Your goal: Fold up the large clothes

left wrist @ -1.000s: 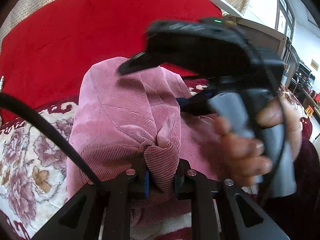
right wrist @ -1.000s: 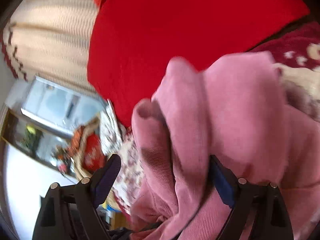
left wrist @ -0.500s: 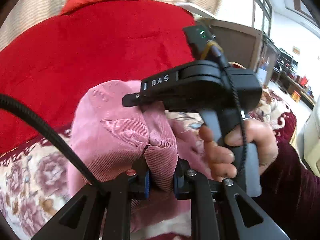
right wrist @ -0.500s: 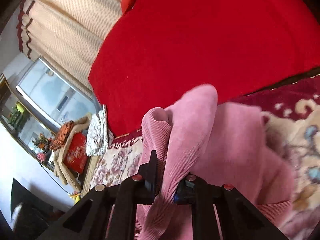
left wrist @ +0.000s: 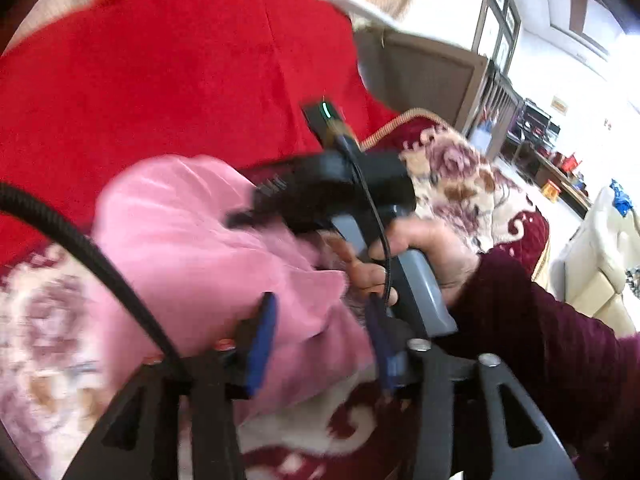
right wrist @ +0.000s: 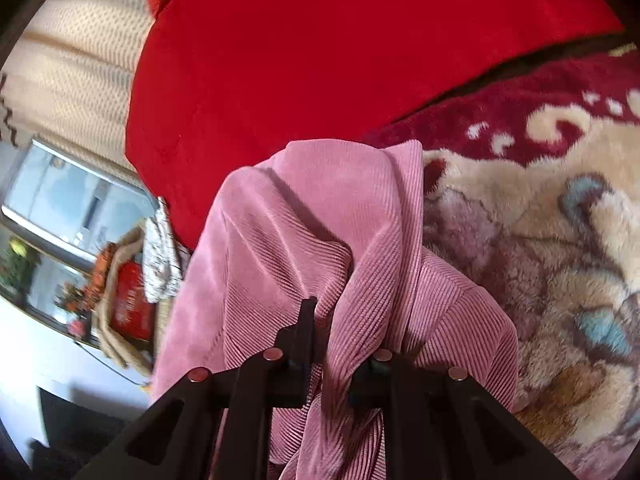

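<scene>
Evidently handing over the fold, the right tongs (right wrist: 336, 356) pinch the pink corduroy garment (right wrist: 320, 232) just before the red cushion (right wrist: 320, 40), while the left tongs (left wrist: 320, 340) are spreading, cloth loose between them.

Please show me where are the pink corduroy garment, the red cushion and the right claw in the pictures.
pink corduroy garment (right wrist: 320, 220): right wrist view, on its ribbed upper fold.
red cushion (right wrist: 320, 40): right wrist view, on its bare front face.
right claw (right wrist: 332, 360): right wrist view, between its fingertips, pinching the garment.
</scene>
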Available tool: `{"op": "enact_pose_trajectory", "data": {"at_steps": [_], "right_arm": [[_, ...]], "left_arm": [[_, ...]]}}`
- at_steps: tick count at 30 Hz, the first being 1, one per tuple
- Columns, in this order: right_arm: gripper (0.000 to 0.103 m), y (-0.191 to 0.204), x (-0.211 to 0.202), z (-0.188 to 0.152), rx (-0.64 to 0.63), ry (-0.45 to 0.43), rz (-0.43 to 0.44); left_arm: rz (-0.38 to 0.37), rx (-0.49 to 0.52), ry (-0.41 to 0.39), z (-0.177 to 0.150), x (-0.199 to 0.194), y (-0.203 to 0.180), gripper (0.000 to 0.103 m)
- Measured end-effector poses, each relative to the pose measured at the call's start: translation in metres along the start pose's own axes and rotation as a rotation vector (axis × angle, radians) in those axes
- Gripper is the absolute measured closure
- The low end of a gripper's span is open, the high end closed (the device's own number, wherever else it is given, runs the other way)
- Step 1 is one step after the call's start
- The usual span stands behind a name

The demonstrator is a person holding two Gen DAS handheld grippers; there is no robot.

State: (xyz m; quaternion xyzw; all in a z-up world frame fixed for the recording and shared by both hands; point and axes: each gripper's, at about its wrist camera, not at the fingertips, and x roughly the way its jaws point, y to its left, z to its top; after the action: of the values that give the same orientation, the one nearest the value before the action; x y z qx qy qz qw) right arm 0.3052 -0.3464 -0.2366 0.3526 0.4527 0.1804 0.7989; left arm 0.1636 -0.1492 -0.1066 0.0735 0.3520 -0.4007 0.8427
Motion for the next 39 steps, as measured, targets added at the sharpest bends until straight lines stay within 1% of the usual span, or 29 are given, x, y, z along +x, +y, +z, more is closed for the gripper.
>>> {"op": "enact_pose_trajectory", "data": {"at_steps": [1,3,4,5,6,8,10,12,13,14,15,16,20,21,22,24,25,26,27,28,29,30,31,33,35,36,37,38,39], "right_arm": [[0.089,-0.001,0.0,0.0,0.011,-0.001,0.008],[0.089,-0.005,0.001,-0.001,0.03,0.0,0.018],[0.089,-0.006,0.0,-0.002,0.034,-0.002,0.019],[0.089,-0.007,-0.001,-0.003,0.033,-0.005,0.018],[0.089,-0.006,-0.002,-0.004,0.03,-0.009,0.014],[0.089,-0.009,-0.006,-0.004,0.026,-0.014,0.007],[0.089,-0.006,-0.005,-0.006,0.022,-0.016,0.001],[0.089,-0.002,-0.003,-0.008,0.021,-0.018,0.002],[0.089,-0.001,-0.004,-0.009,0.015,-0.019,-0.003],[0.089,0.001,-0.004,-0.01,0.01,-0.021,-0.009],[0.089,0.002,-0.005,-0.011,0.004,-0.023,-0.02],[0.088,0.003,-0.006,-0.012,0.001,-0.023,-0.027],[0.089,0.009,-0.017,-0.014,-0.024,-0.037,-0.076],[0.089,0.012,-0.019,-0.015,-0.041,-0.044,-0.096],[0.089,0.017,-0.022,-0.017,-0.056,-0.047,-0.114],[0.086,0.024,-0.029,-0.022,-0.073,-0.054,-0.148],[0.086,0.029,-0.035,-0.025,-0.079,-0.058,-0.167],[0.084,0.032,-0.041,-0.028,-0.08,-0.064,-0.18],[0.083,0.035,-0.049,-0.032,-0.08,-0.078,-0.202],[0.083,0.04,-0.058,-0.038,-0.082,-0.1,-0.225],[0.083,0.045,-0.067,-0.043,-0.091,-0.126,-0.226],[0.083,0.052,-0.075,-0.049,-0.108,-0.151,-0.205],[0.083,0.063,-0.082,-0.055,-0.139,-0.168,-0.147],[0.083,0.088,-0.083,-0.067,-0.218,-0.164,-0.069],[0.083,0.105,-0.074,-0.08,-0.291,-0.141,-0.065],[0.083,0.112,-0.064,-0.087,-0.335,-0.108,-0.081],[0.082,0.114,-0.045,-0.096,-0.374,-0.038,-0.143],[0.085,0.111,-0.03,-0.104,-0.392,0.023,-0.203],[0.084,0.104,-0.019,-0.116,-0.392,0.057,-0.232]], "left_arm": [[0.038,-0.003,-0.029,-0.003,-0.018,0.01,0.051],[0.082,-0.045,-0.055,-0.005,-0.038,0.032,0.051],[0.115,-0.079,-0.065,-0.007,-0.048,0.048,0.051],[0.163,-0.14,-0.067,-0.008,-0.054,0.069,0.051],[0.183,-0.191,-0.063,-0.009,-0.057,0.079,0.051],[0.195,-0.298,-0.047,-0.013,-0.049,0.113,0.051],[0.204,-0.335,-0.007,-0.016,-0.031,0.129,0.053],[0.184,-0.314,0.041,-0.02,-0.004,0.126,0.053],[0.175,-0.31,0.046,-0.023,0.006,0.122,0.059],[0.172,-0.298,0.034,-0.026,0.005,0.118,0.062],[0.173,-0.264,0.02,-0.026,0.003,0.111,0.071],[0.191,-0.216,0.025,-0.025,0.006,0.1,0.078],[0.3,-0.062,0.097,-0.026,0.021,0.073,0.085],[0.337,-0.007,0.121,-0.029,0.028,0.067,0.092],[0.372,0.049,0.137,-0.031,0.034,0.058,0.103],[0.453,0.145,0.147,-0.035,0.041,0.041,0.103],[0.478,0.166,0.147,-0.037,0.043,0.037,0.103],[0.482,0.163,0.141,-0.036,0.045,0.041,0.103],[0.46,0.131,0.131,-0.036,0.043,0.046,0.103],[0.415,0.059,0.111,-0.035,0.039,0.057,0.103],[0.388,0.021,0.098,-0.037,0.039,0.061,0.103],[0.371,0.003,0.085,-0.039,0.039,0.064,0.103],[0.367,0.007,0.075,-0.041,0.038,0.064,0.103],[0.378,0.029,0.062,-0.045,0.039,0.061,0.103],[0.37,0.008,0.052,-0.045,0.032,0.065,0.103],[0.364,-0.004,0.048,-0.045,0.031,0.067,0.103],[0.357,-0.015,0.041,-0.046,0.025,0.065,0.103],[0.342,-0.023,0.04,-0.048,0.023,0.066,0.103],[0.321,-0.029,0.04,-0.051,0.021,0.067,0.103]]}}
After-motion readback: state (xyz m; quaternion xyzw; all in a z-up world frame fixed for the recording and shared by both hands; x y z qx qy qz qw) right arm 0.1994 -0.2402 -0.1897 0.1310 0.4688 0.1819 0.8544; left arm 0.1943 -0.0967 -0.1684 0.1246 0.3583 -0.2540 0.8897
